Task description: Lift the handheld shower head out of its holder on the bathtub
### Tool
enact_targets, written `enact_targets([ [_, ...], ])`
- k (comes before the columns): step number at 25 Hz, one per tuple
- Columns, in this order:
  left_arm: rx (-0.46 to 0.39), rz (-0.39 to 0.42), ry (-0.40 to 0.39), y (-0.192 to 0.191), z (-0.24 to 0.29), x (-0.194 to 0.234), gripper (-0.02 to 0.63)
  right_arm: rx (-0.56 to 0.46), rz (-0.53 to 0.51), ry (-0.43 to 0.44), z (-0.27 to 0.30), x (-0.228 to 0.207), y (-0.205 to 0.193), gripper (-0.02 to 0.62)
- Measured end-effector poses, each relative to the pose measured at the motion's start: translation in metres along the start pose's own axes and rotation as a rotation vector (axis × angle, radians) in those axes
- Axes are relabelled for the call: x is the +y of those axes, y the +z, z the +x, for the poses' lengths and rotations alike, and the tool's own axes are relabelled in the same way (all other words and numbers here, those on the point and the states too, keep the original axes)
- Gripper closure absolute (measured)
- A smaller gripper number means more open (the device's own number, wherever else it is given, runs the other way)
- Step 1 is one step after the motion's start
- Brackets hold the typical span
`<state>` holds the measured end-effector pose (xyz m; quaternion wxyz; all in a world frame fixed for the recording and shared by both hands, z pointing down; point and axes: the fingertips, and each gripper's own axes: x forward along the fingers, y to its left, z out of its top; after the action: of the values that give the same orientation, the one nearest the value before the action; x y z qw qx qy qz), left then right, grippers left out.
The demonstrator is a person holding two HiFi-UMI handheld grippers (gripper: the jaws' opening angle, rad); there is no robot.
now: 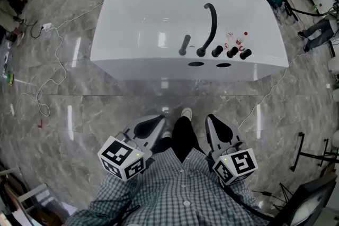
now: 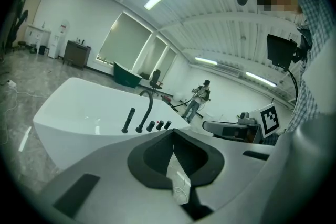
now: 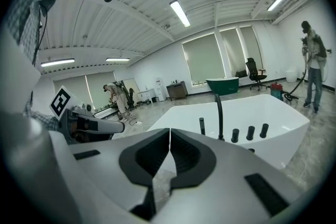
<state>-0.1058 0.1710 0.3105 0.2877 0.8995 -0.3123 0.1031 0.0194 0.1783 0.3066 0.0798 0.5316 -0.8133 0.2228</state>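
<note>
White bathtub [image 1: 159, 67] with black shower head [image 1: 184, 45] and black taps [image 1: 231, 52]; grey marbled floor [image 1: 79, 108]; blue-and-white checked shirt [image 1: 180, 196].

Slim black handheld shower head [image 1: 184, 44], standing upright in its holder [image 1: 182, 53], on the near rim of the white bathtub [image 1: 132, 18], just left of the curved black spout [image 1: 212, 24]
</note>
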Motion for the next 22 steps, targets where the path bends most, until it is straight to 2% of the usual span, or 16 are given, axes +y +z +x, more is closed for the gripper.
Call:
enact_targets([
  [7, -0.006, 0.002, 0.035, 0.022, 0.04, 0.017, 0.597, -0.006, -0.006, 0.05, 0.036, -0.032, 0.02, 0.577],
  [12, -0.033, -0.032, 0.04, 0.051, 0.079, 0.021, 0.597, 0.006, -0.016, 0.084, 0.06, -0.066, 0.043, 0.577],
  [22, -0.038, -0.027, 0.131, 0.091, 0.137, 0.041, 0.597, 0.04, -0.027, 0.166, 0.115, -0.121, 0.081, 0.577],
])
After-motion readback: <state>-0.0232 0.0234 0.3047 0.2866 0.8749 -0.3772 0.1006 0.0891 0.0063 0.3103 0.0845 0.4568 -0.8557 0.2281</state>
